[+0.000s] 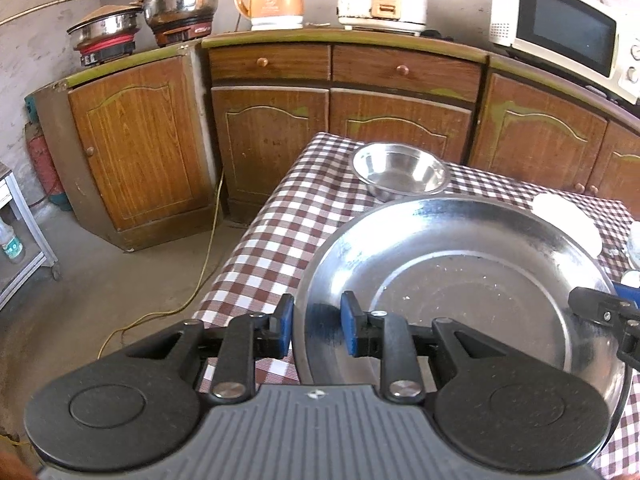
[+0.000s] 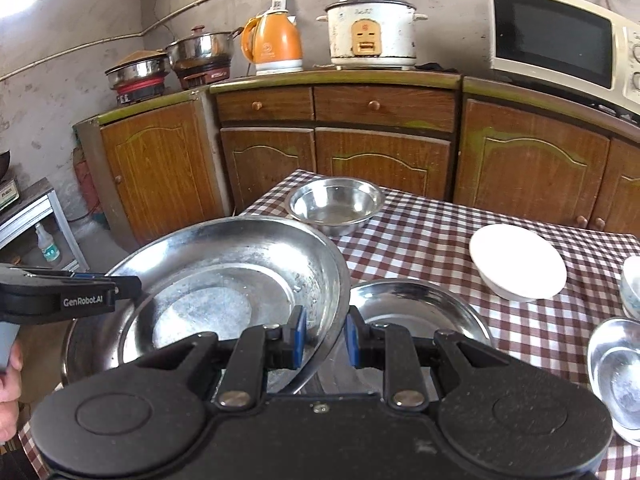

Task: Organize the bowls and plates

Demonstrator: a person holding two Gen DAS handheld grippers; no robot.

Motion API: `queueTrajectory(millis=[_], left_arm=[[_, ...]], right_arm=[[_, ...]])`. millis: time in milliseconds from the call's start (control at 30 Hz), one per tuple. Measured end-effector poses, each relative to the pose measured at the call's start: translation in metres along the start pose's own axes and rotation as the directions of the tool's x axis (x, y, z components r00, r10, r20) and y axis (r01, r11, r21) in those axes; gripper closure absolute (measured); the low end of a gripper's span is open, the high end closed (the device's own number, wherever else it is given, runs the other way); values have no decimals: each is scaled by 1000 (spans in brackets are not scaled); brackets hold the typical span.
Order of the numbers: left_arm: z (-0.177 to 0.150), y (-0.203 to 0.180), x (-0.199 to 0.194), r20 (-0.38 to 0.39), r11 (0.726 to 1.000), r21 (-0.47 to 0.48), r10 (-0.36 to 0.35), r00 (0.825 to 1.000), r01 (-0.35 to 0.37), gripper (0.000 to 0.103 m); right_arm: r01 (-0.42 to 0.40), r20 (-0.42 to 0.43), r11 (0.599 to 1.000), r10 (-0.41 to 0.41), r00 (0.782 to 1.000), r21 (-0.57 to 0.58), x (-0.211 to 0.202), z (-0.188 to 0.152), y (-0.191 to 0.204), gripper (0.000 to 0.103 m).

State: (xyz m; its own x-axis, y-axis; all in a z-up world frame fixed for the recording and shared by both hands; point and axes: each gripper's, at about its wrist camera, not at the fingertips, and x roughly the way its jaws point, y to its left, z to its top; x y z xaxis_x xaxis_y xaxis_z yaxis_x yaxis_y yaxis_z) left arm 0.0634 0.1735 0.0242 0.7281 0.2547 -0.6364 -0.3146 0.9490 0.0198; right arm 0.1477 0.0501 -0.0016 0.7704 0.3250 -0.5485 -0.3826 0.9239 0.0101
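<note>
A large steel plate (image 1: 460, 280) is held between both grippers above the checked table (image 1: 272, 232). My left gripper (image 1: 316, 322) straddles its left rim, with a gap between the blue pads and the rim. My right gripper (image 2: 324, 334) straddles the plate's (image 2: 224, 280) right rim, also with a gap. The plate is tilted. Under it in the right wrist view lies a smaller steel plate (image 2: 416, 308). A steel bowl (image 2: 336, 204) stands at the table's far edge, also in the left wrist view (image 1: 400, 172). A white bowl (image 2: 520, 264) sits to the right.
A steel dish (image 2: 616, 368) and a patterned bowl (image 2: 632, 284) are at the right table edge. Wooden cabinets (image 2: 360, 152) behind carry a kettle (image 2: 276, 40), rice cooker (image 2: 372, 28), microwave (image 2: 560, 36) and pots (image 2: 200, 48). A yellow cable (image 1: 200, 280) lies on the floor.
</note>
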Motion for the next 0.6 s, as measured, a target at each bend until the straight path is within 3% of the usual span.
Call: queueTrajectory(millis=[600], left_arm=[[-13, -34, -16, -2, 998, 35, -60, 998, 60, 76]], right_arm=[[57, 26, 998, -58, 998, 41, -37, -14, -32, 76]])
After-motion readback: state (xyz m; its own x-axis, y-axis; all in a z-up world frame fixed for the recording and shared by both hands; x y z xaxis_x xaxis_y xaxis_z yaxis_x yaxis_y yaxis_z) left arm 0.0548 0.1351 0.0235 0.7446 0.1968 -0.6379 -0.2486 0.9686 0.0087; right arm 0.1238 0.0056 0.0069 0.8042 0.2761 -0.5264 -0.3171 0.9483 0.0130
